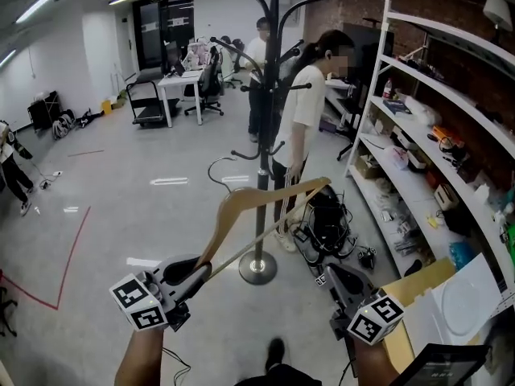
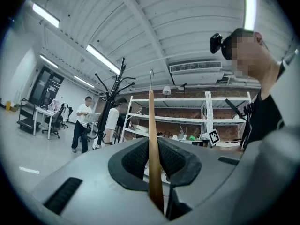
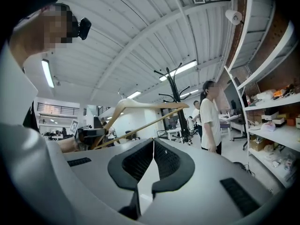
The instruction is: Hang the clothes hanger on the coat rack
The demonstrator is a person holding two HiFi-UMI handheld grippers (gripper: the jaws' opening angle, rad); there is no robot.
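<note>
A wooden clothes hanger point(image 1: 259, 206) with a wire hook point(image 1: 216, 167) is held out level in front of me. My left gripper point(image 1: 191, 275) is shut on its lower left end. In the left gripper view the hanger point(image 2: 151, 135) stands edge-on between the pads point(image 2: 136, 159). The black coat rack point(image 1: 265, 127) stands just behind the hanger on a round base point(image 1: 257, 268). It also shows in the gripper views, coat rack point(image 2: 110, 100), coat rack point(image 3: 177, 102). My right gripper point(image 1: 333, 275) is shut and holds nothing. From it I see the hanger point(image 3: 140, 106) to the left.
A person in a white shirt point(image 1: 308, 111) stands right beside the rack, another person point(image 1: 256, 71) behind. White shelves point(image 1: 418, 143) with clutter line the right. Bags and cables point(image 1: 326, 227) lie by the rack's base. A desk point(image 1: 181, 83) stands far back.
</note>
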